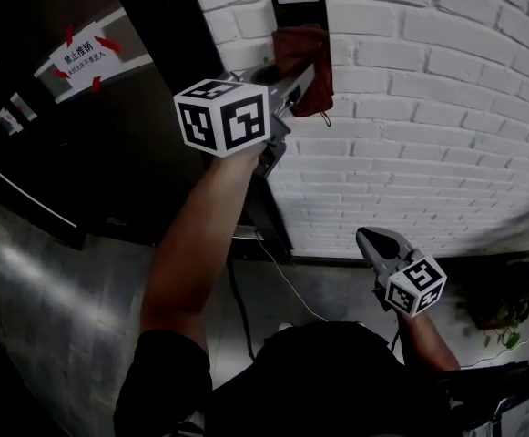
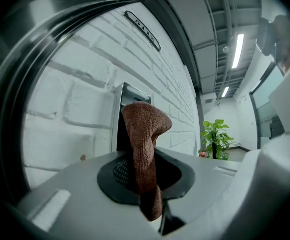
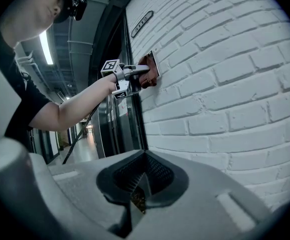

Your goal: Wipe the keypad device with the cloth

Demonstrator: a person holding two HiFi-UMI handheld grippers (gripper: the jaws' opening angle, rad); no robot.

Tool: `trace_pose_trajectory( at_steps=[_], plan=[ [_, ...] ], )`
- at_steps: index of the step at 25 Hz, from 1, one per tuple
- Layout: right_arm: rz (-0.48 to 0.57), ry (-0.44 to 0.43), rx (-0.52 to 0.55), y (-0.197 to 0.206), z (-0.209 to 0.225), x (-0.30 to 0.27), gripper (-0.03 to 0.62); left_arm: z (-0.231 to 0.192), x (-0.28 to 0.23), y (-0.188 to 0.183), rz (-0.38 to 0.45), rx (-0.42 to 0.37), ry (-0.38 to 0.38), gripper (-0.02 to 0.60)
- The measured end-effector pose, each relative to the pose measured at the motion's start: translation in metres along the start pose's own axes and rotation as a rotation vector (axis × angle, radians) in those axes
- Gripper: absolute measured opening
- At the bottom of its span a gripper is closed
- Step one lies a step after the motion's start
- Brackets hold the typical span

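Note:
A black keypad device (image 1: 299,12) is mounted high on the white brick wall (image 1: 428,107). My left gripper (image 1: 300,80) is raised to it, shut on a brown cloth (image 1: 305,62) that covers the device's lower part. In the left gripper view the cloth (image 2: 144,134) stands up from the closed jaws against the device (image 2: 130,95). My right gripper (image 1: 366,240) hangs low by the wall, shut with nothing in it. The right gripper view shows the left gripper (image 3: 140,73) and the cloth (image 3: 148,74) from below, far up the wall.
A dark door frame (image 1: 168,44) and a glass door with a taped white sign (image 1: 84,58) stand left of the wall. A cable (image 1: 287,285) hangs near the floor. A potted plant (image 1: 510,303) stands at the lower right.

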State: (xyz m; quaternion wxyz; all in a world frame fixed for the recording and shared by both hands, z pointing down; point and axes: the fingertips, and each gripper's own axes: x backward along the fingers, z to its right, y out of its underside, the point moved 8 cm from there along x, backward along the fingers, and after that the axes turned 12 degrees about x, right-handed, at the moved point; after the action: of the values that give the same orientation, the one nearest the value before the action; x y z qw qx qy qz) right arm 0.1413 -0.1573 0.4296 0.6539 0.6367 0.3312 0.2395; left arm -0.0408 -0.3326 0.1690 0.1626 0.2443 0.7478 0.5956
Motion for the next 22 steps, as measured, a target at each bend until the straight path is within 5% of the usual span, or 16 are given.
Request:
trace_pose_trajectory(
  at_steps=[22],
  plan=[
    [-0.005, -0.007, 0.009, -0.002, -0.004, -0.005, -0.009, -0.028, 0.004, 0.075, -0.093, 0.154, -0.025, 0.061]
  ],
)
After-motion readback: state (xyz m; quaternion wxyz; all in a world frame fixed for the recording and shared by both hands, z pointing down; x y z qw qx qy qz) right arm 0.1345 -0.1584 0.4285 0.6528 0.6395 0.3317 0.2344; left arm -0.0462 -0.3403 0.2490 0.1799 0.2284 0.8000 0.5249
